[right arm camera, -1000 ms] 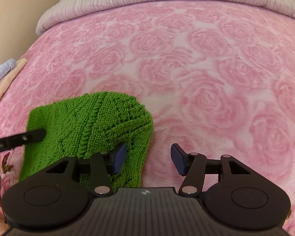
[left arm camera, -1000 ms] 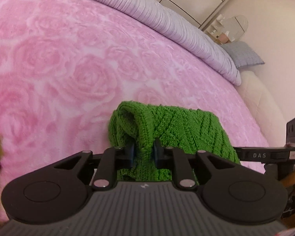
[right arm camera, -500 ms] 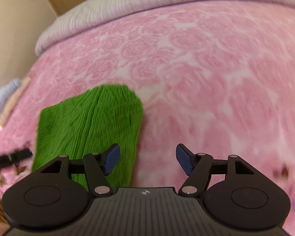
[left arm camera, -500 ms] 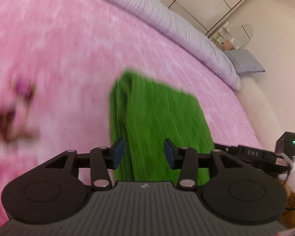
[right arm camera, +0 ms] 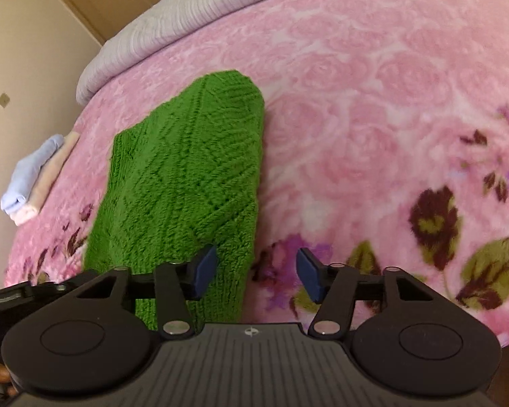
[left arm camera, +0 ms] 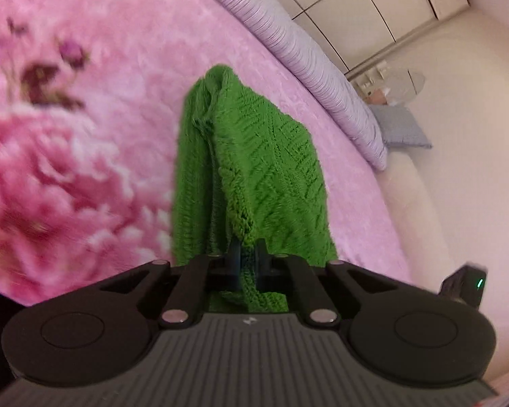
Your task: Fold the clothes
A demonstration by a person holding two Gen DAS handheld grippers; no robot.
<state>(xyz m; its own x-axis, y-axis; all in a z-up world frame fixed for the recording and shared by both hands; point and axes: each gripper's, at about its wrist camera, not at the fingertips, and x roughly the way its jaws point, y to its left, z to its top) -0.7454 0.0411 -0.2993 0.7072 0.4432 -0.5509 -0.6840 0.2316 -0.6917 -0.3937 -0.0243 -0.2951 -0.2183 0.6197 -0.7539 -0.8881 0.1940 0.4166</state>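
Item: green knit garment (left arm camera: 264, 156), partly folded, lying on the pink rose blanket (right arm camera: 373, 101), landmark for all places here. My left gripper (left arm camera: 247, 261) is clamped on the garment's near edge, a ridge of knit rising from the pinch. My right gripper (right arm camera: 256, 271) hangs at the garment's near right corner, jaws closing from a middling gap, one pad over the knit, nothing pinched. Step judged: taking both near corners for another fold. Next move calls for the right pads seating on that corner, then an even lift. Folded clothes (right arm camera: 34, 176) sit well left of the garment
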